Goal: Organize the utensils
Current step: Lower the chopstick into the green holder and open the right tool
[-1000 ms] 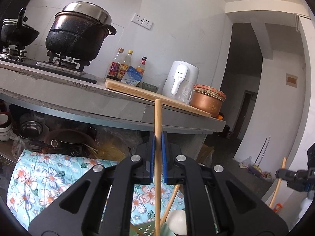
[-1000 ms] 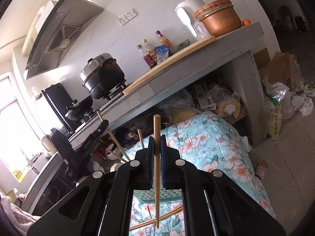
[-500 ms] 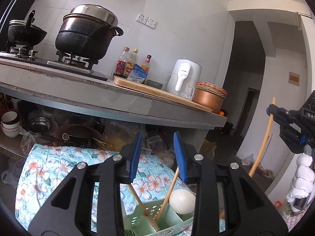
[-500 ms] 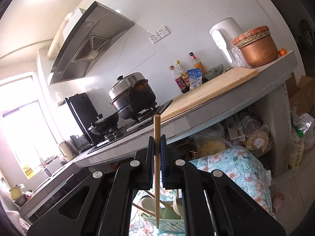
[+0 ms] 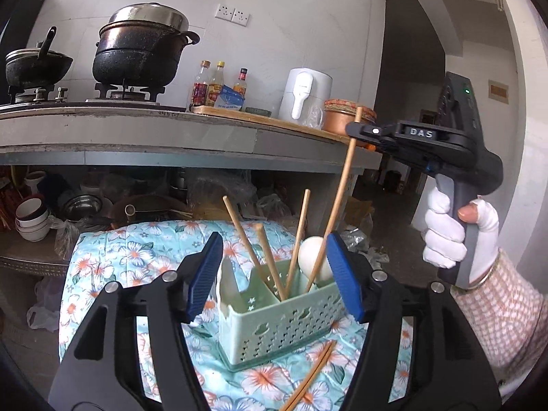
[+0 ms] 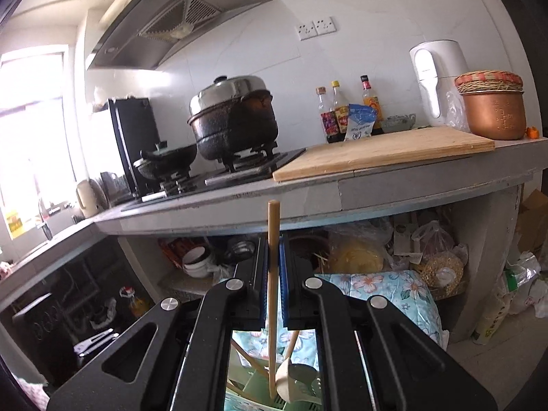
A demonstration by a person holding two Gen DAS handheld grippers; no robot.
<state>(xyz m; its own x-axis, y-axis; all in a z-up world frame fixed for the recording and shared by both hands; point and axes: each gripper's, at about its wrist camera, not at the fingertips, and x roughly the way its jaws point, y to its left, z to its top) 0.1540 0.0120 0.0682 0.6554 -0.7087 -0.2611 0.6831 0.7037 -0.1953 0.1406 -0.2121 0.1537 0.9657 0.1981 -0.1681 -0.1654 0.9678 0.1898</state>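
Left gripper (image 5: 274, 274): jaws apart, just been opening, nothing pressed between pads; green basket (image 5: 284, 318) framed in gap beyond.
Right gripper (image 6: 273, 267): jaws together, clamped on wooden chopstick (image 6: 273, 250), stick upright, lower end over basket. Gloved hand (image 5: 455, 236) holds its grip, seen from left wrist view.
Basket sits on floral cloth (image 5: 137, 257); three chopsticks (image 5: 270, 263) lean inside, white spoon (image 5: 313, 257) beside them.
Pair of chopsticks (image 5: 310, 376) lies on cloth in front of basket.
Behind: counter (image 5: 171, 137), black pot (image 5: 137, 51) on stove.
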